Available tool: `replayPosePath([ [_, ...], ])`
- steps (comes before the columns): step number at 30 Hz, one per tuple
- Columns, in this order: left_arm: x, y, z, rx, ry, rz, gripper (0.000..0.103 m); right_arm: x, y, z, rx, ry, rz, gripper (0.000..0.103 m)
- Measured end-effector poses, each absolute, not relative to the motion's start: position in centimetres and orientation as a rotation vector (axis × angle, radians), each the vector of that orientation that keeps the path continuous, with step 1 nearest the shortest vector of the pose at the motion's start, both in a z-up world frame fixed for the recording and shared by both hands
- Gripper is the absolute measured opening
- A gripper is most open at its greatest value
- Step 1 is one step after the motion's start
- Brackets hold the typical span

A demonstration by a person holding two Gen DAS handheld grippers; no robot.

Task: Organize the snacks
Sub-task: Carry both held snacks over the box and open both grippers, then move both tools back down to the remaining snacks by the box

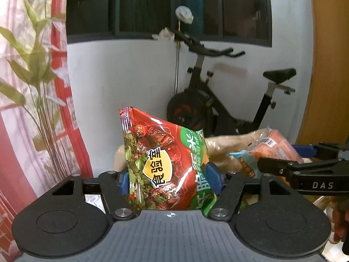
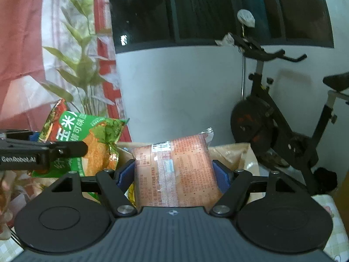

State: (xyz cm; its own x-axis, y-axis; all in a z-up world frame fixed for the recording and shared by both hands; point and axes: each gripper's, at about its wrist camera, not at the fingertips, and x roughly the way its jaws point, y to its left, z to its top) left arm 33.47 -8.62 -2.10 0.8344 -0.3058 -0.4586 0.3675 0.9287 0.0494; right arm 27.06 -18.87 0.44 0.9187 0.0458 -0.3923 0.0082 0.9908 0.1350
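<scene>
My left gripper [image 1: 169,174] is shut on a red and green snack bag [image 1: 157,148], whose sides sit between the blue pads. The bag stands upright in the air with its printed face toward the camera. My right gripper [image 2: 173,172] is shut on an orange snack packet [image 2: 174,163], held upright with its printed back and seam showing. The two grippers are side by side. The left gripper [image 2: 56,142] with its bag [image 2: 98,135] shows at the left of the right wrist view. The right gripper [image 1: 283,156] with its packet [image 1: 277,144] shows at the right of the left wrist view.
A tan box or bag [image 2: 235,152] lies just behind and below both packets. A black exercise bike [image 1: 218,109] stands by the white wall under a dark window. A red and white curtain with a leaf print [image 1: 32,87] hangs on the left. A checked cloth [image 2: 333,229] shows at the lower right.
</scene>
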Motion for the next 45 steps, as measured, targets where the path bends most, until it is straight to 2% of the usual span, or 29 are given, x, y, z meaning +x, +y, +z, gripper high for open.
replayPosePath([
  [5,34.6,-7.7,-2.9,0.09,0.518,-0.347,0.081,27.2,-19.2,-0.4,0.144,0.445,0.003,0.077],
  [8,33.9,-7.2,-2.7,0.093,0.513,-0.345,0.081,26.6,-19.3,-0.3,0.143,0.423,0.0,0.08],
  [17,29.0,-5.0,-0.4,0.088,0.447,-0.365,0.081,23.5,-18.1,1.6,0.137,0.376,0.047,0.08],
  [25,23.2,-0.6,-0.8,0.023,0.456,-0.348,0.081,18.7,-15.5,1.8,0.102,0.342,0.105,0.08],
  [30,19.8,1.8,-3.7,-0.008,0.505,-0.322,0.081,15.4,-14.1,0.3,0.083,0.334,0.127,0.08],
  [36,18.1,3.1,-9.9,-0.068,0.676,-0.287,0.081,12.1,-13.7,-2.6,0.149,0.375,0.131,0.08],
  [45,16.2,2.1,-16.0,-0.087,0.831,-0.287,0.081,10.5,-14.2,-6.6,0.177,0.494,0.106,0.08],
])
